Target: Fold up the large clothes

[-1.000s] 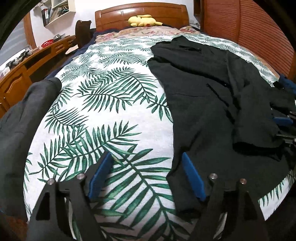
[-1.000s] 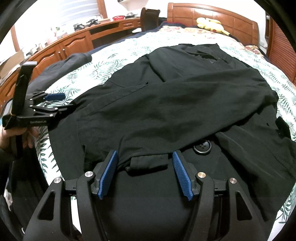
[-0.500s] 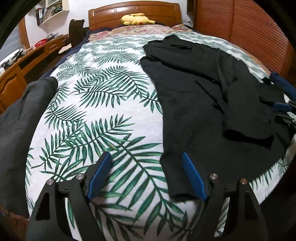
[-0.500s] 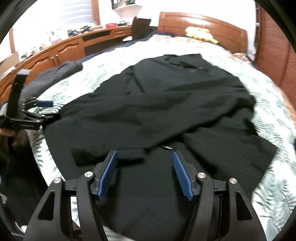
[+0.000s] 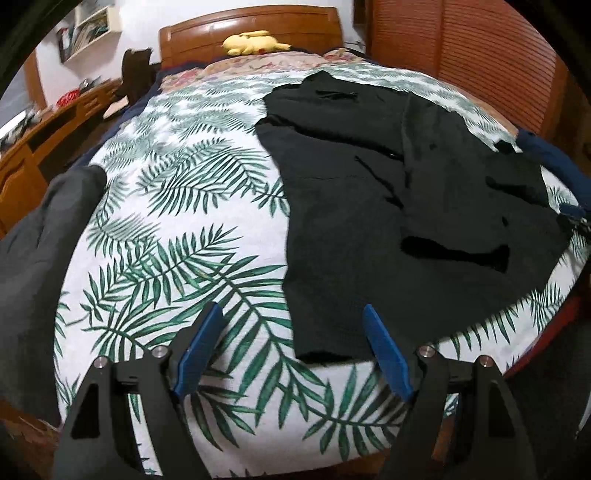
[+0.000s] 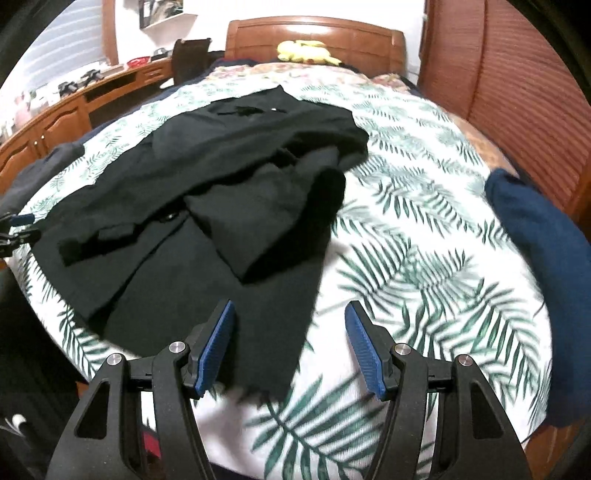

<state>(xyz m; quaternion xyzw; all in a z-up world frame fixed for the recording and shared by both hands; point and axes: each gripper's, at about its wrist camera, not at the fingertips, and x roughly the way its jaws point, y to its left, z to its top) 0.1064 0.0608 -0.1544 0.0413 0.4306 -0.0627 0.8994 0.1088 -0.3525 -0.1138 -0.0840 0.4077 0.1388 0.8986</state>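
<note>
Nearest in the left wrist view, the left gripper (image 5: 293, 341) hangs over the foot of the bed with its blue-padded jaws standing wide apart and nothing between them; the near left hem corner of the large black coat of thick woven cloth (image 5: 369, 206) lies just beyond the inner pad, on the white bedspread printed with green palm fronds (image 5: 192, 229). In the right wrist view the right gripper (image 6: 290, 341) is likewise open and empty, its jaws framing the coat's other hem corner (image 6: 273, 369), which ends just short of the pads without touching them.

The coat lies flat along the middle of the bed, collar toward the wooden headboard (image 6: 314, 33), both sleeves folded across its front, a dark button (image 6: 168, 218) showing by one cuff. It looks soft, limp and fairly heavy: it will drape and sag from wherever it is pinched, and layers may slip over one another. The likely best hold is the two hem corners together, each pinched through the full thickness of cloth, so the lower half can be carried up toward the collar without the sleeves sliding out.

Farther off, a folded navy garment (image 6: 543, 236) sits at the bed's right edge, a grey one (image 5: 37, 251) at the left, and a yellow plush toy (image 5: 251, 42) by the headboard.
</note>
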